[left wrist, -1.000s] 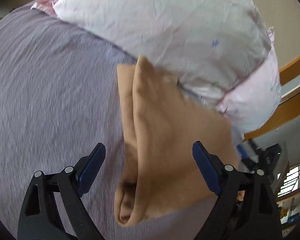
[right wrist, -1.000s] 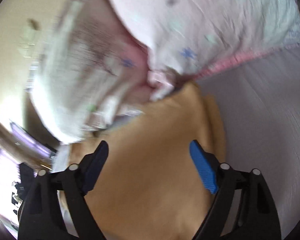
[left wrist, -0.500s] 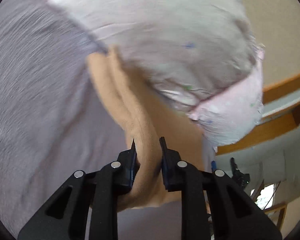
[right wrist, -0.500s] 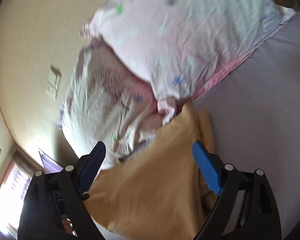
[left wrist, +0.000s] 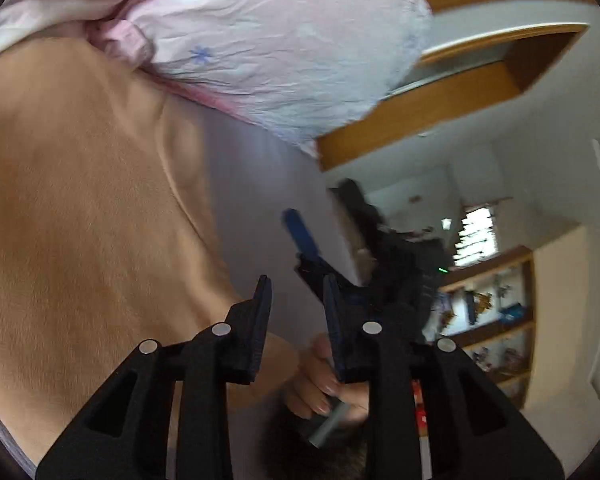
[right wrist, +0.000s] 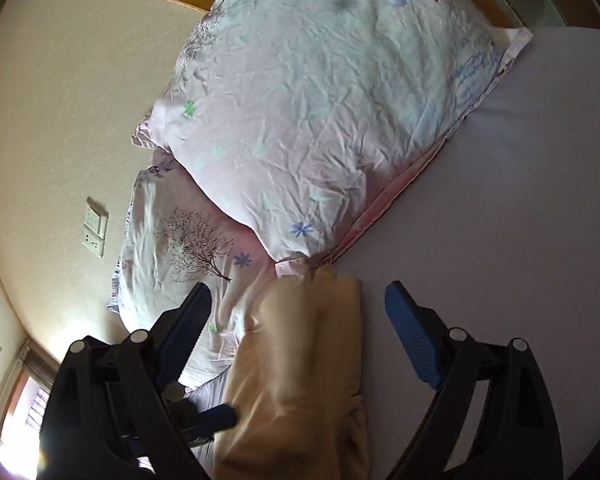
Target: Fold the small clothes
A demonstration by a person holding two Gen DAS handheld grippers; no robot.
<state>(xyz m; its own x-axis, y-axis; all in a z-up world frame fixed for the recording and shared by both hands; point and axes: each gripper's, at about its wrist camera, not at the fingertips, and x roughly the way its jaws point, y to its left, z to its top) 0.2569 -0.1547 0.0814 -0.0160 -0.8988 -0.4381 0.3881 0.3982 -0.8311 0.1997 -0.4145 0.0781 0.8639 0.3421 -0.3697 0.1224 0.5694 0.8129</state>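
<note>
Your tan garment [right wrist: 312, 380] lies on the bed by the pillow [right wrist: 320, 120], soft, light & floppy, so pinch a doubled edge w/ the wide-open right gripper [right wrist: 296, 320]; left gripper [left wrist: 296, 312] nearly shut, apparently on nothing.

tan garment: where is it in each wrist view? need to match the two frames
Left wrist: the tan garment fills the left half of the picture, left of the left gripper.
Right wrist: it lies bottom centre, between the fingers of the right gripper.
Shared landmark: the flowered pillow on the bed, touching the garment's far end.
</note>
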